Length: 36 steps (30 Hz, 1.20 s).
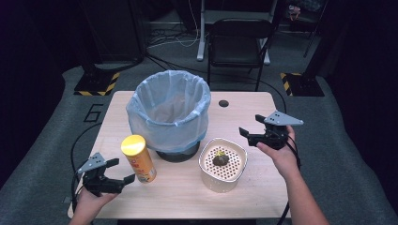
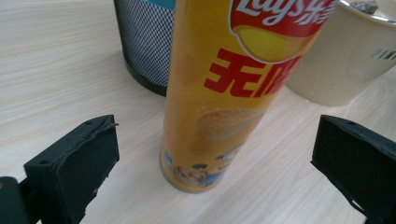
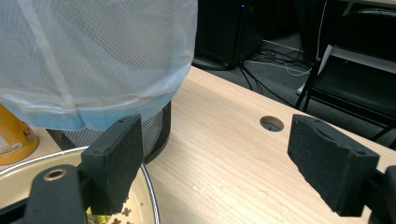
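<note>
A yellow Lay's crisps can [image 1: 138,158] [image 2: 233,84] stands upright at the table's front left. My left gripper [image 1: 123,169] [image 2: 217,126] is open just short of the can, which is framed by the two jaws without touching them. A black mesh bin [image 1: 169,112] [image 3: 93,56] lined with a pale blue bag stands mid-table. In front of it sits a cream perforated bowl [image 1: 206,171] [image 2: 336,60] holding a dark lump of scraps [image 1: 220,159]. My right gripper [image 1: 251,125] [image 3: 215,123] is open above the bowl's right rim [image 3: 149,205], with nothing between the jaws.
A round cable hole [image 1: 223,103] [image 3: 272,123] lies in the wooden table [image 1: 263,187] behind the right gripper. A black chair [image 1: 239,42] [image 3: 364,79] and floor cables stand beyond the far edge. Bare wood stretches to the right of the bowl.
</note>
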Each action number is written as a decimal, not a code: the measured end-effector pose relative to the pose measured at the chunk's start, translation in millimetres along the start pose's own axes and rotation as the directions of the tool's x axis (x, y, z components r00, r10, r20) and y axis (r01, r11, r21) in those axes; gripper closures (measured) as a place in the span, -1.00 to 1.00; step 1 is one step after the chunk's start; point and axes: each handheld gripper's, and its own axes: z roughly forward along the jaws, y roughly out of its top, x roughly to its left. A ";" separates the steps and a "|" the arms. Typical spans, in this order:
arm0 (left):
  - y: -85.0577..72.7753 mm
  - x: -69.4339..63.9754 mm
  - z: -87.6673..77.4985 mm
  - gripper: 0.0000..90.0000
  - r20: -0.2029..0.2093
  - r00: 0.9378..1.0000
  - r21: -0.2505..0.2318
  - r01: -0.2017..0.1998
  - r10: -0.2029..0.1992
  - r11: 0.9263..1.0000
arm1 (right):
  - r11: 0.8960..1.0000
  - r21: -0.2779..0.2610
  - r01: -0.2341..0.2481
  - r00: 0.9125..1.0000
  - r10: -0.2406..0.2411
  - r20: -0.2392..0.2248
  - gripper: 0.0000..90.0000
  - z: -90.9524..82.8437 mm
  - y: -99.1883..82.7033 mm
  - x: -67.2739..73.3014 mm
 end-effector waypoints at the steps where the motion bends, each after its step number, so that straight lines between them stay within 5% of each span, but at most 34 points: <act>1: 0.6 0.0 3.2 -0.99 0.001 1.000 0.006 0.004 -0.004 1.000 | 1.000 0.003 -0.004 1.000 0.004 0.001 -0.60 -0.1 -1.5 -0.6; 5: 4.8 -0.8 14.6 -0.99 0.016 1.000 0.041 -0.022 0.022 0.999 | 1.000 -0.001 -0.017 1.000 0.017 0.003 -0.60 -0.5 -6.1 -2.6; 14: 5.9 -1.4 35.4 -0.99 0.004 0.998 0.041 -0.061 0.061 0.997 | 0.999 -0.002 -0.037 0.999 0.037 0.011 -0.60 -3.2 -13.9 -7.2; 20: 4.9 -2.8 42.7 -0.98 -0.012 1.000 0.022 -0.028 0.028 0.999 | 0.999 0.000 -0.040 0.999 0.040 0.009 -0.60 -3.1 -19.2 -9.2; 23: 4.2 -2.8 45.8 -0.96 -0.036 0.997 0.035 -0.066 0.067 0.997 | 0.999 0.000 -0.047 0.999 0.047 0.010 -0.60 -2.3 -20.8 -8.0; 25: 3.7 -0.9 46.0 -0.88 -0.038 0.995 0.032 -0.096 0.098 0.995 | 0.999 0.001 -0.049 0.999 0.049 0.012 -0.59 -1.9 -22.2 -7.1; 27: 1.3 -3.2 45.4 -0.58 -0.019 0.998 -0.010 -0.064 0.064 0.998 | 0.999 0.005 -0.045 0.999 0.045 0.014 -0.58 -1.7 -24.0 -7.2; 28: 1.3 -2.9 45.1 -0.53 -0.027 0.996 -0.007 -0.082 0.081 0.997 | 0.999 0.003 -0.049 0.999 0.049 0.014 -0.58 -1.0 -24.7 -7.5; 32: 0.9 -6.9 43.1 -0.49 -0.052 0.989 -0.004 -0.136 0.136 0.991 | 0.998 0.003 -0.064 0.998 0.063 0.018 -0.57 -0.8 -28.5 -7.4; 36: 1.8 -7.2 41.3 -0.46 -0.033 0.991 -0.005 -0.133 0.133 0.991 | 0.998 0.000 -0.062 0.998 0.062 0.023 -0.56 -1.9 -32.6 -7.3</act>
